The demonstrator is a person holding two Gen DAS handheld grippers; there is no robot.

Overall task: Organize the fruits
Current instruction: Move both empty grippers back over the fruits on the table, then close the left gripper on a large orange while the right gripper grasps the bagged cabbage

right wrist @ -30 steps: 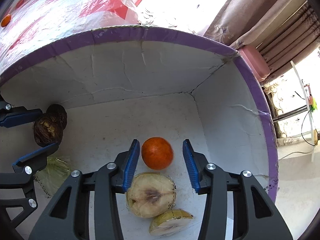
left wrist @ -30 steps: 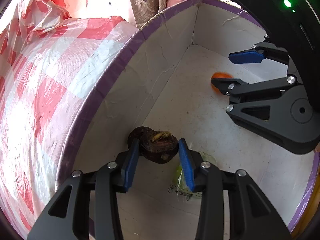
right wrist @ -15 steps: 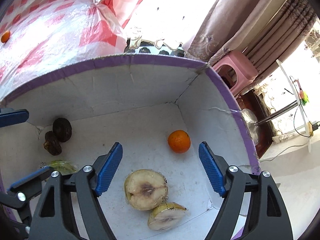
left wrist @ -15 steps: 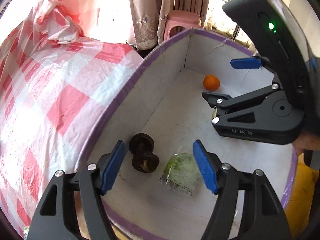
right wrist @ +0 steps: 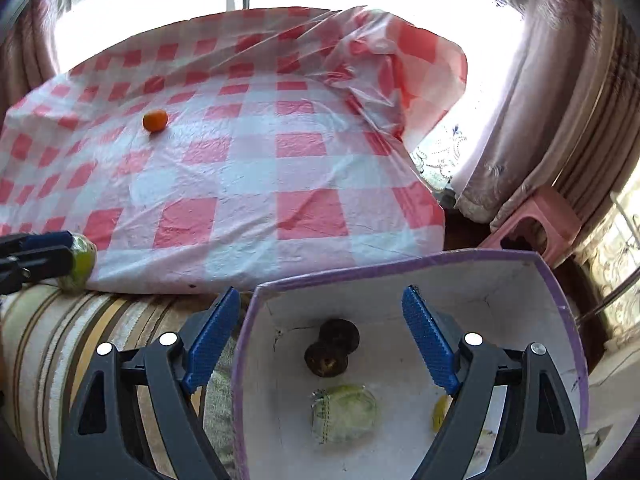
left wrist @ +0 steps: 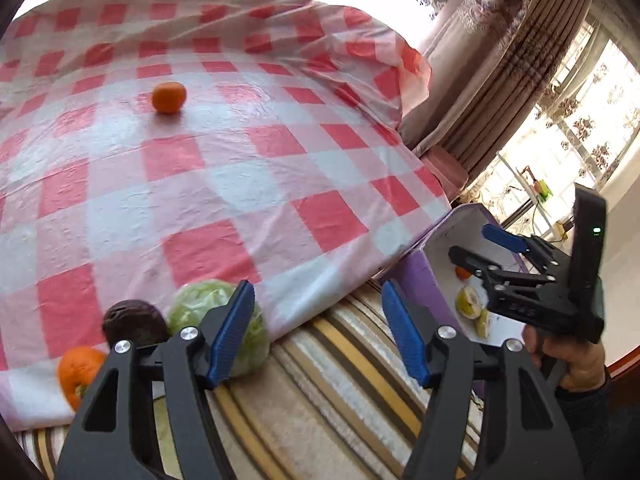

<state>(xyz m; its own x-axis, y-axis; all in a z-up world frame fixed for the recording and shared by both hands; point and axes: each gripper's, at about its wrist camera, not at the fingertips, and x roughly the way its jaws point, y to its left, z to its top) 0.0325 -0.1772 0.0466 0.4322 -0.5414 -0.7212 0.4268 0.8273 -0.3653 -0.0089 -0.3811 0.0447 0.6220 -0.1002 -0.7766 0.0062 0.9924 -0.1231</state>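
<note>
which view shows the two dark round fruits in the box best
The right wrist view: it looks straight down into the purple-edged box, where the dark fruits sit touching each other on the white floor, unobstructed. The left wrist view shows only the box's far part past the right gripper; those fruits are hidden there.

A glossy, crinkled plastic tablecloth (right wrist: 248,184) in red and white checks covers the surface. Under its edge lies a striped woven cloth (left wrist: 340,364). The box (right wrist: 400,288) looks like matt white foam with cracked walls and purple tape along the rim. The curtains (left wrist: 516,52) are patterned fabric.
</note>
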